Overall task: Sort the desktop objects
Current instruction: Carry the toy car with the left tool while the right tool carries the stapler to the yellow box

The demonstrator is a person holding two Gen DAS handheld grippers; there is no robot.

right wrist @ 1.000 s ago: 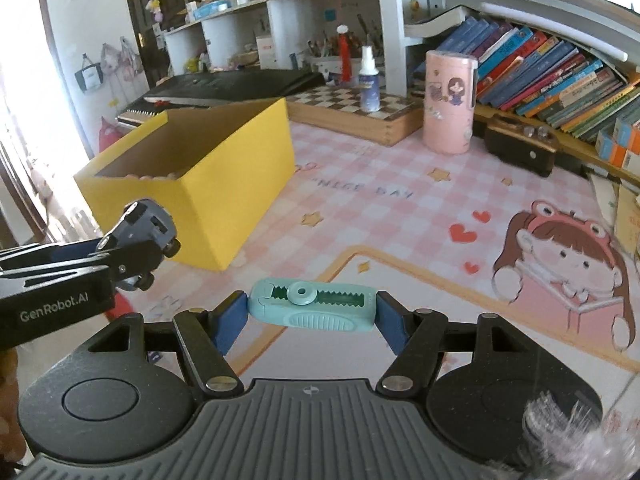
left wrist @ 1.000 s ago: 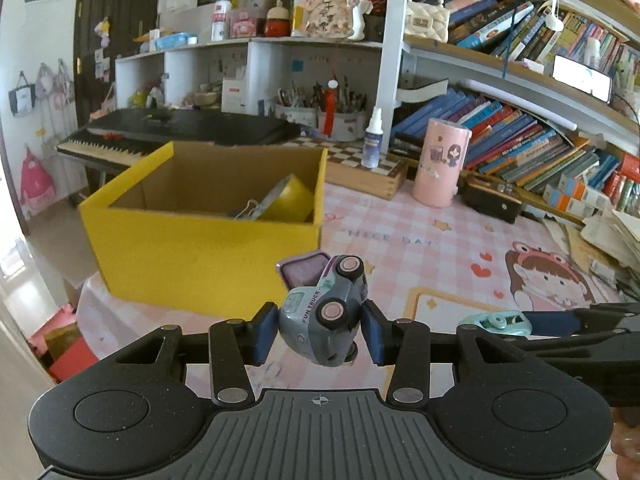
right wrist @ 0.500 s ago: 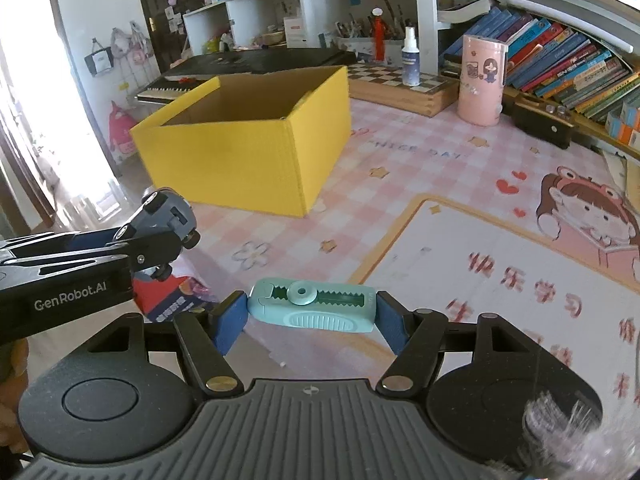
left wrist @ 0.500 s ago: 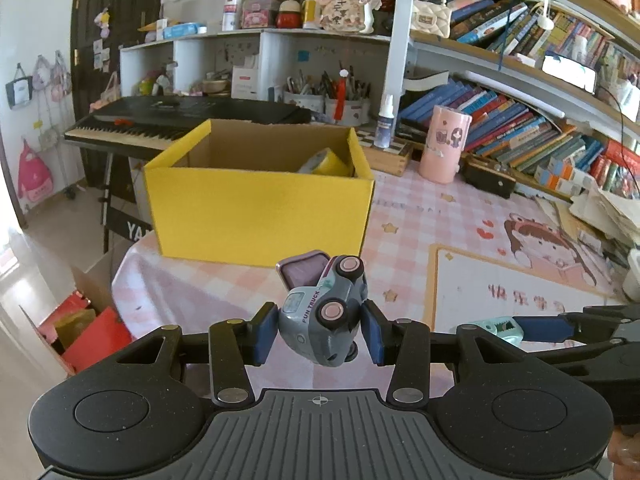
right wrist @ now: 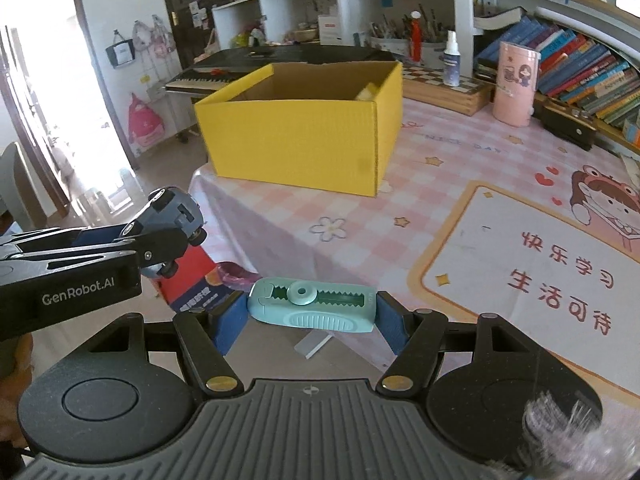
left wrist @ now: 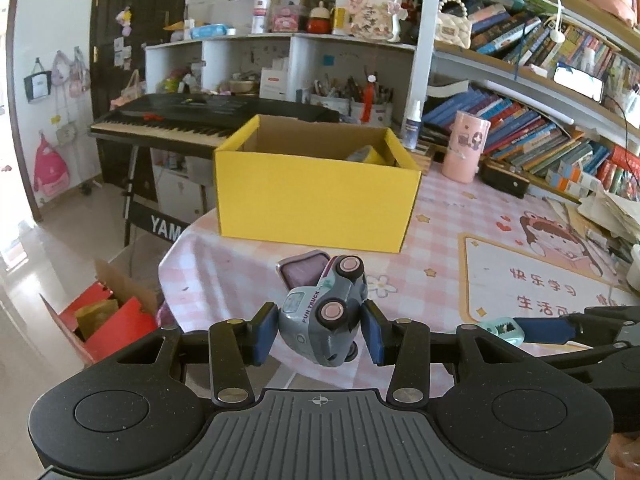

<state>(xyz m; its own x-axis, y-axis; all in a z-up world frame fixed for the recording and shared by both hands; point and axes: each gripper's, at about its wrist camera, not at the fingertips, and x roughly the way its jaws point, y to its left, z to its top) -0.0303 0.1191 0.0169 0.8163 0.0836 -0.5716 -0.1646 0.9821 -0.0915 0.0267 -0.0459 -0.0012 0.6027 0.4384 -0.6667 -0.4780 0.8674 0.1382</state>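
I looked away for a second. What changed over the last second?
Both hand-held grippers pulled back from the yellow box, out past the table edge. Nothing grabbed or released: left holds the toy truck, right the teal tool.

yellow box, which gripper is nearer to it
Hard to call; the left looks slightly nearer. The left gripper, holding the toy truck, faces the yellow box head-on. The right gripper, holding the teal tape dispenser, sits beside it, farther right.

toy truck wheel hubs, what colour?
Pink hubs on dark tyres; the toy truck body is grey-blue. Clearest in the left wrist view.
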